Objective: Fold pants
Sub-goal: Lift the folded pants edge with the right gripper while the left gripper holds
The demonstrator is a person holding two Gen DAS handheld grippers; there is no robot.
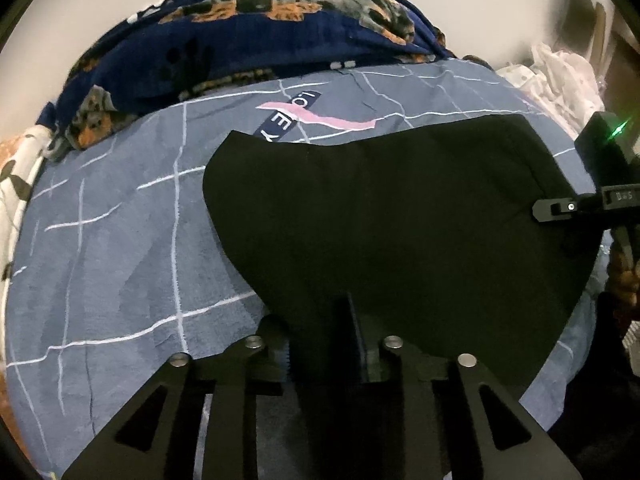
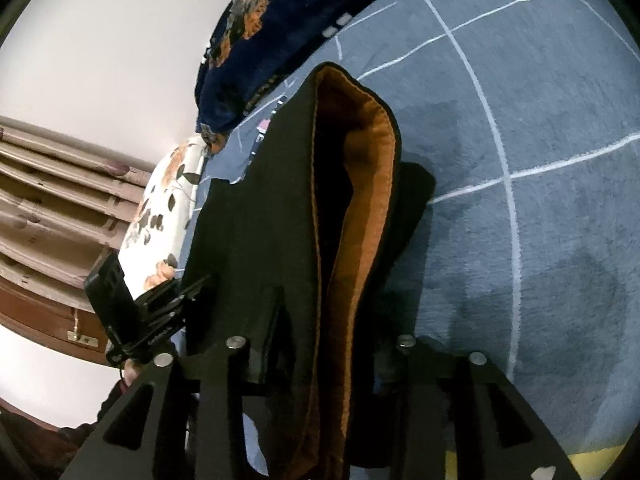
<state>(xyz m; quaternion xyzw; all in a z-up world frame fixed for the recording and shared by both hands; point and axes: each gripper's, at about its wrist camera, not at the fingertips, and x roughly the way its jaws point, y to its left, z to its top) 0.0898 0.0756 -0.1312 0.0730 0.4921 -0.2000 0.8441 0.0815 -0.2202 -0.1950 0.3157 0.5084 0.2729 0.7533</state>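
The pants are black, spread in a broad, smooth, folded slab on the blue bedsheet, their far edge curved and their near edge running in under the camera. In the right wrist view the pants stand up in a raised fold at one end, the layers gaping apart to show an orange-brown lining (whether waistband or leg opening cannot be told). The rest lies flat.

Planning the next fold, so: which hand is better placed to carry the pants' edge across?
Right, probably. The pants stand lifted between the fingers of the right gripper, orange lining showing, apparently gripped. The left gripper sits at the flat near edge; its grip is unclear.
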